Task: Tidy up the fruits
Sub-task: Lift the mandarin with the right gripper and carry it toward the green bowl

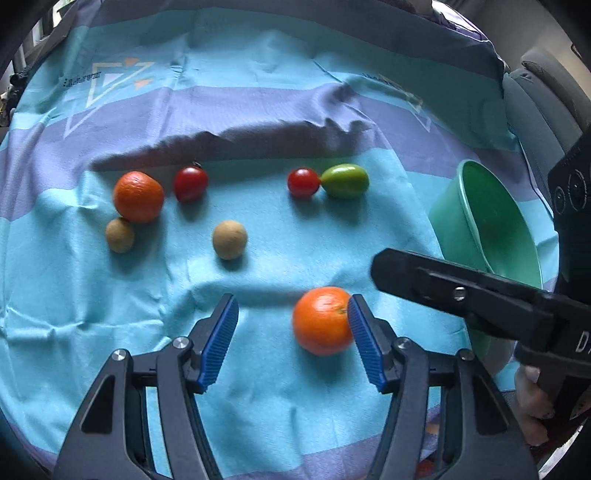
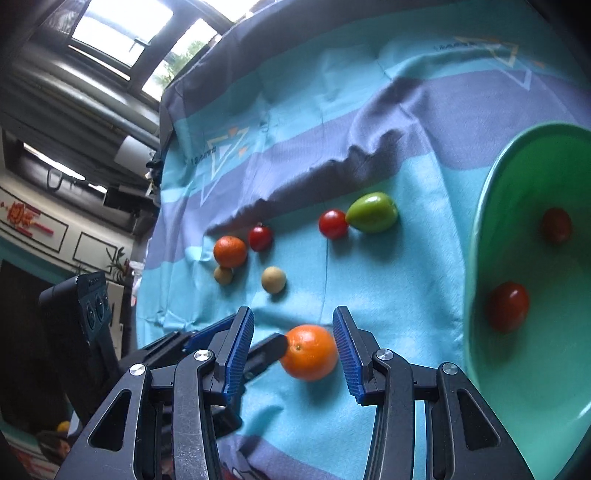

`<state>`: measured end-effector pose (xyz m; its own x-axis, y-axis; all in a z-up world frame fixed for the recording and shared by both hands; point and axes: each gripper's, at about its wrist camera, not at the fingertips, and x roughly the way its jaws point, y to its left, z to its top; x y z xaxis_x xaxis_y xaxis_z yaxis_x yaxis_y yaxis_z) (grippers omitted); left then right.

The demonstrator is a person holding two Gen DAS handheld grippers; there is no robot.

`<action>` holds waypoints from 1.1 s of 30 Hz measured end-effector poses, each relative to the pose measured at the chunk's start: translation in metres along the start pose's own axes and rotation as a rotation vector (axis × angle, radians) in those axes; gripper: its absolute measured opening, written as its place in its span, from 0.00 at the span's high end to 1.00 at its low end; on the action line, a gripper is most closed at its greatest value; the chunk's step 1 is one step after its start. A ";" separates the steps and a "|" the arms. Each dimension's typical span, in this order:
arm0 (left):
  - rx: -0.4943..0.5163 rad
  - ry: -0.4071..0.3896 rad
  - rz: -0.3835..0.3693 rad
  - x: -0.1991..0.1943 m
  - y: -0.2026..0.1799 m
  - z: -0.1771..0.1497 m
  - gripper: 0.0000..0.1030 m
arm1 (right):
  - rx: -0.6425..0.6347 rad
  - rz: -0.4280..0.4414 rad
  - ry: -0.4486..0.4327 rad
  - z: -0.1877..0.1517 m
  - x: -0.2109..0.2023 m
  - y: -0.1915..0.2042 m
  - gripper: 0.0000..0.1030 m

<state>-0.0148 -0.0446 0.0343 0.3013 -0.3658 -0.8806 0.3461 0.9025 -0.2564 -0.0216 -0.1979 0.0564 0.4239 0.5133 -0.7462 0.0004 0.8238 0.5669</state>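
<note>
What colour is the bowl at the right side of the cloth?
The bowl is green, seen best in the right wrist view.

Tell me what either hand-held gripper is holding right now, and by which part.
Nothing is held. The left hand-held gripper is open, one pad beside the near orange. The right hand-held gripper is open around the same orange.

My left wrist camera sits just behind its own blue-padded fingers (image 1: 221,339) and looks steeply down and forward over the striped cloth (image 1: 258,406), close in, with the green bowl (image 1: 480,221) at its right edge. My right wrist camera looks down less steeply from the other side, catching a window (image 2: 122,29) at upper left and the bowl close on its right. Both views share the near orange (image 1: 321,321), the row of fruit beyond it and the bowl.
</note>
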 end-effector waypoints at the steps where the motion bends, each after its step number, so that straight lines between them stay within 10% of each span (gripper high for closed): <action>1: 0.014 0.009 -0.007 0.002 -0.004 -0.001 0.42 | -0.001 -0.007 0.015 0.000 0.005 0.001 0.55; 20: -0.049 0.067 -0.051 0.023 -0.004 -0.010 0.56 | -0.009 -0.021 0.172 -0.008 0.051 -0.004 0.54; 33: 0.093 -0.201 -0.041 -0.045 -0.051 -0.005 0.56 | -0.131 -0.017 -0.074 -0.001 -0.027 0.020 0.54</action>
<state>-0.0510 -0.0730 0.0851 0.4531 -0.4484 -0.7705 0.4392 0.8644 -0.2448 -0.0342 -0.1948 0.0873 0.4906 0.4841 -0.7245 -0.1083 0.8589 0.5006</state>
